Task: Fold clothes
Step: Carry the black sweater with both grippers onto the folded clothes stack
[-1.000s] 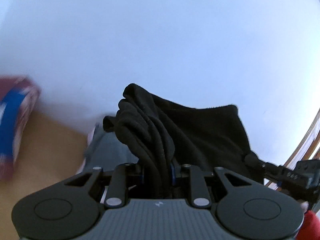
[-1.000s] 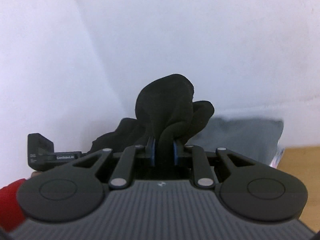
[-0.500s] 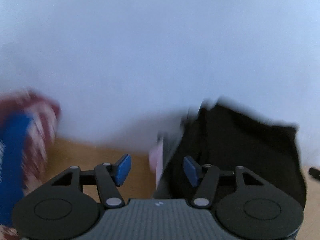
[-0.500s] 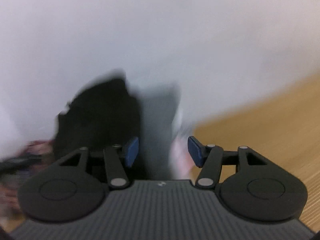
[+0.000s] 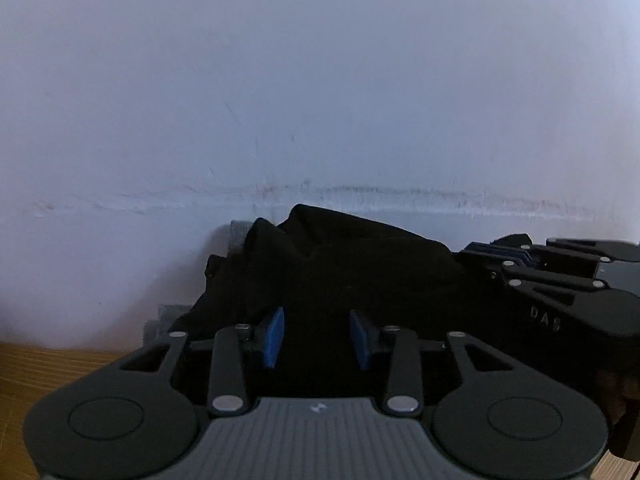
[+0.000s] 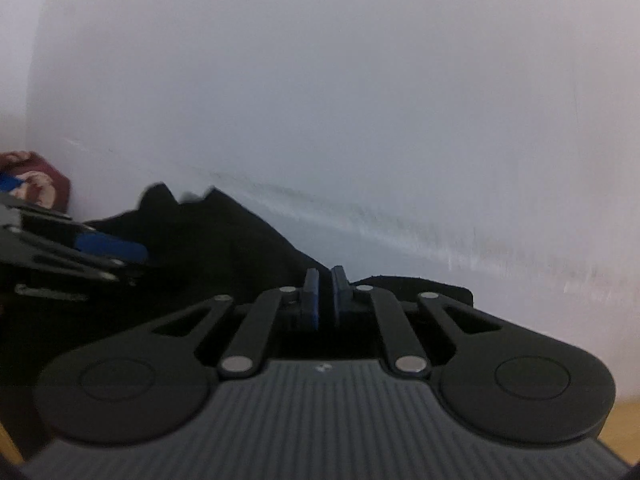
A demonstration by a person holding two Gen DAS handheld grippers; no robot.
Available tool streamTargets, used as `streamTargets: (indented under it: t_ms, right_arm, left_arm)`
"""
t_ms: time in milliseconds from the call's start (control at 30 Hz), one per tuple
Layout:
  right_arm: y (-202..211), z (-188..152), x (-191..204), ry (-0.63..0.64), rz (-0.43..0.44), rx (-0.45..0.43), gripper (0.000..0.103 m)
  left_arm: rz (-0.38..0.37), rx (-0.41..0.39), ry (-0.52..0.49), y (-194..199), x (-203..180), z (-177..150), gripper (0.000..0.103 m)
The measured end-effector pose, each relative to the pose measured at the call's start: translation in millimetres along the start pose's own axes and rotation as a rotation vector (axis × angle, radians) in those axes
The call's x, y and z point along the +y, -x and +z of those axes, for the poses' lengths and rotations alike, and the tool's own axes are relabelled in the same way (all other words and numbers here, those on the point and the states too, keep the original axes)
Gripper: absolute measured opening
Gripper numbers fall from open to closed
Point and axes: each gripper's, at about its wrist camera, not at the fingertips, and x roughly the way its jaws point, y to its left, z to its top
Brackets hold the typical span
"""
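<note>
Black knit garment [image 5: 360, 276], lower centre, looks soft and limp; I'd pinch its edge: left gripper [image 5: 316, 336] closing around cloth, right gripper [image 6: 325, 300] shut, apparently empty.

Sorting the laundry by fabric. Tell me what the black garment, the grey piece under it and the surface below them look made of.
Black garment: soft matte cloth, probably knit or fleece; it slumps in thick, dull folds.
Grey piece: also matte fabric, perhaps felt-like; only its edges show.
Surface: wood or wood-look laminate, with warm tan grain lines.
</note>
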Motion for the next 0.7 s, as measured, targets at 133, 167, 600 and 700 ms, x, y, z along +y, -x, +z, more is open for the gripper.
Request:
streamTargets:
  t_ms: [133,167,600,700]
  right_arm:
    - [-3,-12,-21,-0.11,0.018,0.039,0.004]
    - [-2,-16,-20,-0.106,0.015,0.036,0.004]
    - [30,2,18,0.054,-0.078,-0.081,0.008]
    - [18,-14,5,0.087,-0.084,-0.059,0.005]
  left_arm:
    - [0.01,0.02,0.041,-7,11,-1,0.04]
    - [0.008,0.014,0.062,-5,13,-2,0.04]
    - [0.22,-0.011,-0.039,34,-39,28,0.049]
    - [0.221,0.002,-0.041,22,-26,12,0.041]
